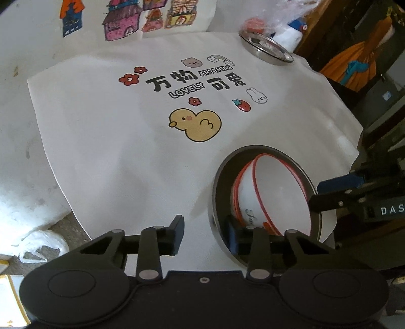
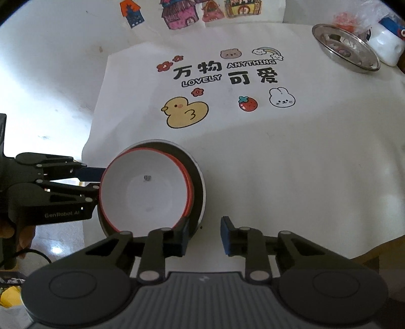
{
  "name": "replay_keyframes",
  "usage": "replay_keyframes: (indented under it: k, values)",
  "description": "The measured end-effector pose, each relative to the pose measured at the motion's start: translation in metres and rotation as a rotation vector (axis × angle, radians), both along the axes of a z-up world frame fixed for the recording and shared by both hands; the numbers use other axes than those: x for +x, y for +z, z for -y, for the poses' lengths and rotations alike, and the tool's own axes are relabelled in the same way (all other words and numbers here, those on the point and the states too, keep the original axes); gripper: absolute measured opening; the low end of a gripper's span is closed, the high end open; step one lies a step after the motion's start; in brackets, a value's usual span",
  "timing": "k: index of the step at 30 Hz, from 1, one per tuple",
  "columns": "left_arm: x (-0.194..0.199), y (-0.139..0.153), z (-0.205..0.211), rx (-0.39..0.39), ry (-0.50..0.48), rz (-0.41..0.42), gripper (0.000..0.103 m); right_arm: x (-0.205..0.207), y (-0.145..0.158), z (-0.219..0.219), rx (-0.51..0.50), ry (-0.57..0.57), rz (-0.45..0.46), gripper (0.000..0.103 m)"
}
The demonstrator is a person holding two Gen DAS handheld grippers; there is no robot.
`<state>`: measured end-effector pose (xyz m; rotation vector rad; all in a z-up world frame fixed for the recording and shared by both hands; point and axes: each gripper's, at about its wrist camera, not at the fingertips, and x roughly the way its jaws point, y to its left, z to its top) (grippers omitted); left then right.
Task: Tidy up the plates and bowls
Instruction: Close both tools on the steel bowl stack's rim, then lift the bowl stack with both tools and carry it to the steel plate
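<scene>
1. Dark-rimmed plate [image 2: 200, 182] is sitting on the white printed cloth [image 2: 278, 164] at the near edge of the counter [image 2: 50, 76].
2. The plate is holding white bowls with red rims [image 2: 144, 189], nested and tilting. At least 2 red rims are showing; exact count I cannot tell.
3. Steel dish [image 2: 346, 50] is sitting at the far right of the cloth, well apart from the plate. Only reflections are showing inside; contents unclear.
4. Left gripper [image 1: 205, 234]: jaws are standing open, straddling the plate's near rim, 1 finger outside, 1 inside next to the bowls. Not gripping anything.
5. Right gripper [image 2: 205, 234]: jaws are standing open, left finger overlapping the plate's near edge, right finger over bare cloth. Nothing is sitting between them.
6. Count: 1 dark plate, 1 steel dish, 1 bowl stack, 2 grippers.
7. A clear bag with something red [image 1: 255, 24] and a white-blue pack [image 1: 291, 34] are lying just behind the steel dish.
</scene>
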<state>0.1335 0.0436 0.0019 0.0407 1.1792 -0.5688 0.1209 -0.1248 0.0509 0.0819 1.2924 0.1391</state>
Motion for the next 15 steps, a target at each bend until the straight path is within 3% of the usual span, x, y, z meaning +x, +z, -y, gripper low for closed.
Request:
replay_keyframes:
  k: [7,15]
  values:
    - [-0.001,0.0,0.008,0.004,-0.034,0.0,0.022,0.01,-0.015,-0.012,-0.032,0.004,-0.061,0.023]
    - [-0.002,-0.002,0.005,-0.026,-0.037,0.003,0.019,0.011,-0.024,0.004,0.097,-0.064,-0.097,0.019]
